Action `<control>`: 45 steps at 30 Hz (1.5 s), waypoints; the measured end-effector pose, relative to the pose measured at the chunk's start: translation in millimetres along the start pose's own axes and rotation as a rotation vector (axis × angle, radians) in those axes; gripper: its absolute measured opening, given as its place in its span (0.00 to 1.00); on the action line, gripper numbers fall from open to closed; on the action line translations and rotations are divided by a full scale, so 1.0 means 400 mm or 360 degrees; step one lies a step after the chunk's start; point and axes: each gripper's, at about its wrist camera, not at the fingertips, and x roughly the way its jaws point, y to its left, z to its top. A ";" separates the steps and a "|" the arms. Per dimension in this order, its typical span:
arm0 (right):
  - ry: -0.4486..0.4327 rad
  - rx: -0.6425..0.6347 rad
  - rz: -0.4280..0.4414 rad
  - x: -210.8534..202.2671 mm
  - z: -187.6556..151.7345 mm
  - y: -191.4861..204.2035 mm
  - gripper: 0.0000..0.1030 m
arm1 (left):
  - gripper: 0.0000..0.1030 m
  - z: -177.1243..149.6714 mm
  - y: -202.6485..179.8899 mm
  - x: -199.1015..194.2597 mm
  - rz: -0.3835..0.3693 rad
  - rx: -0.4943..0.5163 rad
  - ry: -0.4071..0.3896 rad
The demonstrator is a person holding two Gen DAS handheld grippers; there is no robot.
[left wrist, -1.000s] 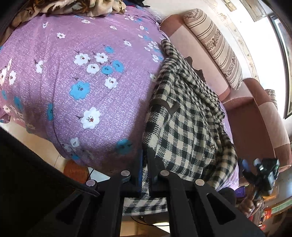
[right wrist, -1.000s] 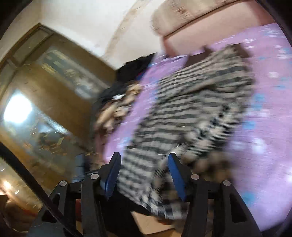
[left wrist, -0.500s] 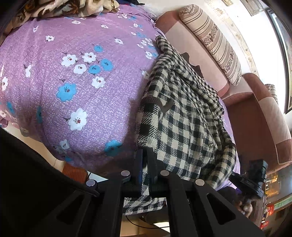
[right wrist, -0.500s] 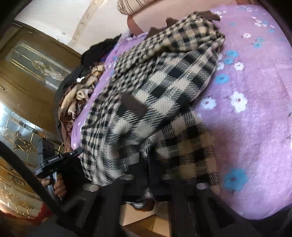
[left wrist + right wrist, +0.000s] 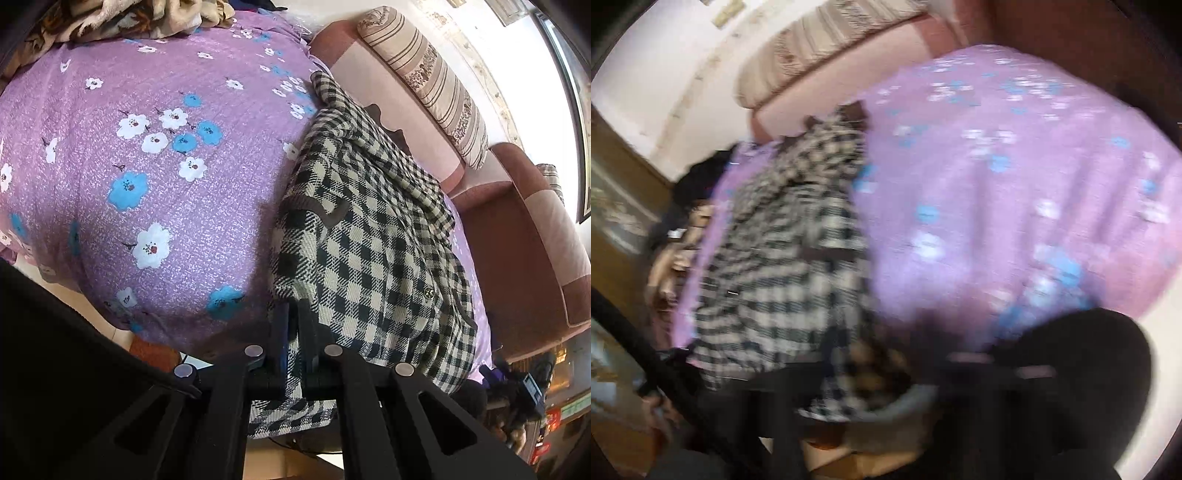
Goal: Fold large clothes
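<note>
A black-and-cream checked coat (image 5: 369, 229) lies along the right side of a purple flowered bedspread (image 5: 147, 184), with its hem hanging over the near edge. My left gripper (image 5: 293, 328) is shut on that hem, and cloth runs between its pads and hangs below them. The right wrist view is blurred by motion. There the coat (image 5: 192, 266) lies left of centre on the bedspread (image 5: 997, 203). My right gripper (image 5: 875, 354) is at the coat's near edge. Its jaws are opening, with cloth loose between the spread dark fingers.
A pink and brown upholstered headboard (image 5: 517, 229) with a striped bolster (image 5: 436, 81) borders the bed's far side. A brown patterned blanket (image 5: 129, 18) is heaped at one corner. Dark clothes (image 5: 694, 184) and a wooden cabinet (image 5: 613, 206) are on the left of the right wrist view.
The right gripper, shut on the coat's edge half a second ago, now has its jaws apart and has swung toward the open bedspread. The left gripper keeps its hold and has barely moved.
</note>
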 end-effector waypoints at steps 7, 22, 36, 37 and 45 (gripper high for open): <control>0.0236 -0.0071 0.0005 0.164 -0.019 0.015 0.81 | 0.58 0.001 0.042 -0.006 -0.0005 -0.0073 -0.0053; 0.0441 -0.0103 0.0164 0.199 -0.072 0.055 0.13 | 0.05 -0.051 -0.035 0.042 -0.0014 0.0180 0.0223; 0.0124 -0.0052 0.0586 0.095 0.246 0.185 0.11 | 0.05 0.289 -0.207 -0.017 -0.0314 0.0145 -0.0019; 0.0076 -0.0038 0.0578 0.110 0.308 0.197 0.11 | 0.05 0.345 -0.232 0.012 -0.0275 0.0160 -0.0032; -0.0097 0.0130 0.0142 0.371 0.690 0.193 0.12 | 0.08 0.765 -0.347 0.258 0.0223 0.0117 -0.0291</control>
